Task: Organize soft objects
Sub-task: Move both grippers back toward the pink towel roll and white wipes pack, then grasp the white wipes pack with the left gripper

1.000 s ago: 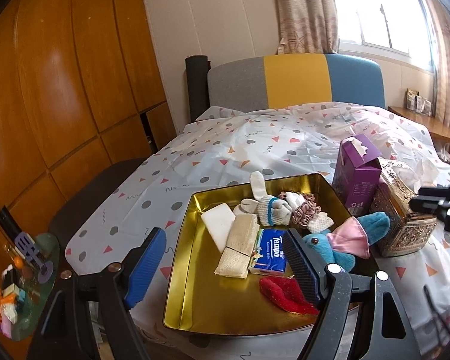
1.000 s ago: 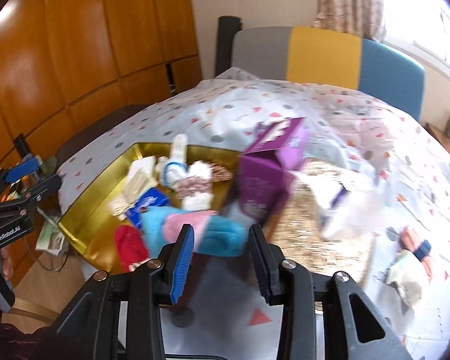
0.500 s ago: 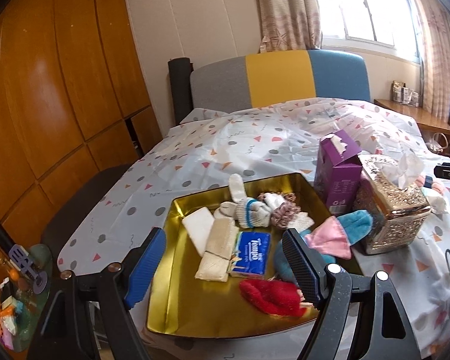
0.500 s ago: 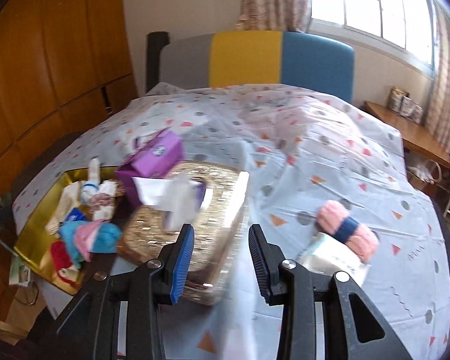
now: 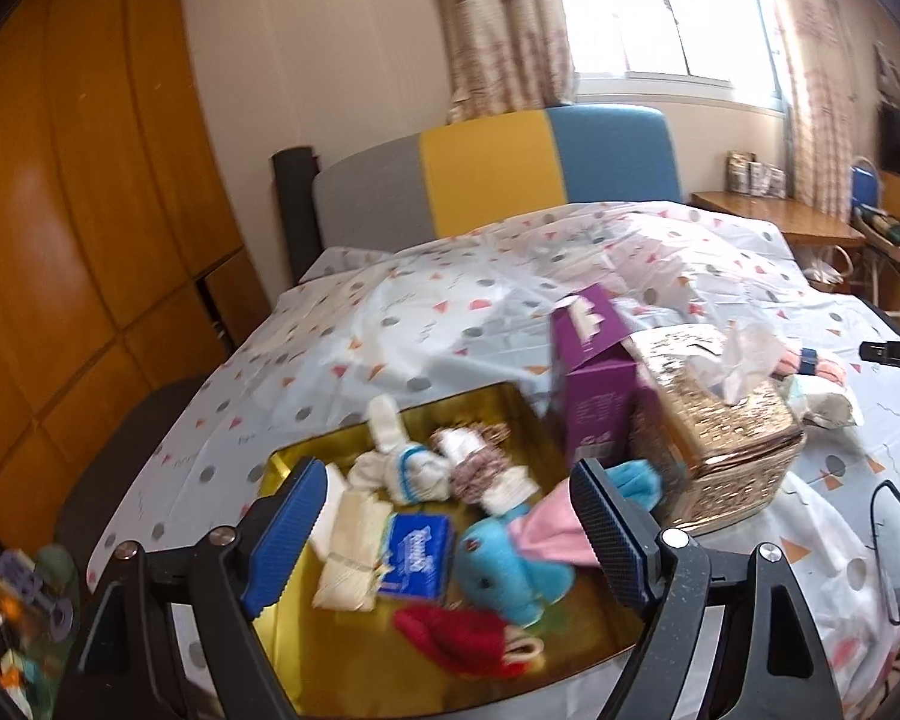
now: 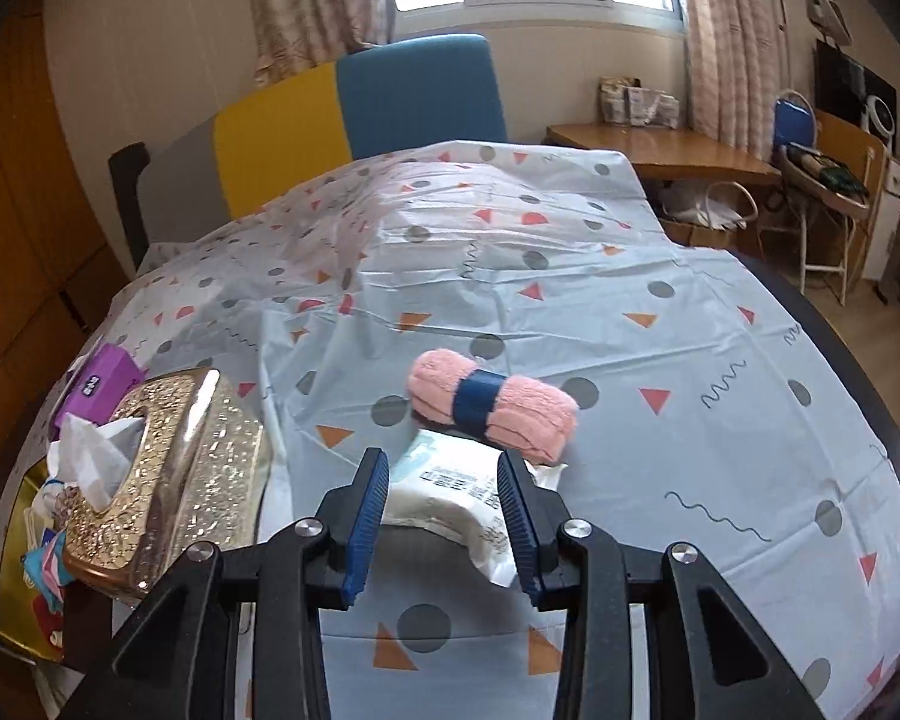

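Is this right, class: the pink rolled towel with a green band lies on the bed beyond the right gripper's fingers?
Not quite. The right wrist view shows the pink rolled towel with a dark blue band, not green. It does lie on the bed beyond the right gripper.

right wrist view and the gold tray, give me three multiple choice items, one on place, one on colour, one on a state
1. Where does the pink towel roll lie?
A. in the gold tray
B. on the bed cover beyond the white wipes pack
C. on the tissue box

2. What colour is the band around the roll?
A. dark blue
B. red
C. yellow

3. How is the right gripper?
A. shut on the roll
B. shut on the wipes pack
C. open, holding nothing

Key: 1 B, it rests on the cover behind the wipes pack. 2 A, a dark blue strip wraps its middle. 3 C, the jaws stand apart above the pack.
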Tool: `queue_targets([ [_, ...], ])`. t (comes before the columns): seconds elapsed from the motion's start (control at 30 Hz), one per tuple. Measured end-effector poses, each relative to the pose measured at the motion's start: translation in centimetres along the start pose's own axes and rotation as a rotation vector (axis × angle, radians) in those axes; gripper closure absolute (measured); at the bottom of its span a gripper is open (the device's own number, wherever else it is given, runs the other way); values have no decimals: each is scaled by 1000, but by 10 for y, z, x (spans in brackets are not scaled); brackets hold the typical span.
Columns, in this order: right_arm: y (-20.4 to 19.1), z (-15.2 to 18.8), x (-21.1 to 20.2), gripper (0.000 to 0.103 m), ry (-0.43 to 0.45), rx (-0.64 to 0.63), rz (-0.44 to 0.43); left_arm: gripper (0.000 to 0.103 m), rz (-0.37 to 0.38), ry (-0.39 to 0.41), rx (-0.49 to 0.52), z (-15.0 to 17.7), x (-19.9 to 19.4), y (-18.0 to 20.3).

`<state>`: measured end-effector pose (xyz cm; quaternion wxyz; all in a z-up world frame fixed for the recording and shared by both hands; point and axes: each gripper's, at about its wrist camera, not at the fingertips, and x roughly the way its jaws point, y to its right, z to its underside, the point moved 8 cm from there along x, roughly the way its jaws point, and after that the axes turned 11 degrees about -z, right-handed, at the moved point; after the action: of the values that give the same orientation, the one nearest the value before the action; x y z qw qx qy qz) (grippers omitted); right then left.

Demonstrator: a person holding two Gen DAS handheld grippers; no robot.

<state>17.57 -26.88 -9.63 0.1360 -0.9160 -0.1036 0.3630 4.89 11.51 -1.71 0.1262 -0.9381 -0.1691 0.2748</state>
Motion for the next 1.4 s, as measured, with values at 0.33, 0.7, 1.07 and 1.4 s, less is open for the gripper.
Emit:
queue_targets([
  [0.33, 19, 2, -1, 66, -16, 84, 25, 19, 124, 79, 112, -37, -13, 73],
  [0.7, 27, -2, -7, 66, -3, 116, 20, 19, 224, 145, 221, -63, -28, 146],
  [1.07, 40, -9, -15, 66, 23, 175, 22, 19, 282, 168, 292, -72, -35, 192],
  [1.4, 52, -10, -19, 66, 27, 229, 16, 19, 316, 167, 325, -75, -37, 219],
])
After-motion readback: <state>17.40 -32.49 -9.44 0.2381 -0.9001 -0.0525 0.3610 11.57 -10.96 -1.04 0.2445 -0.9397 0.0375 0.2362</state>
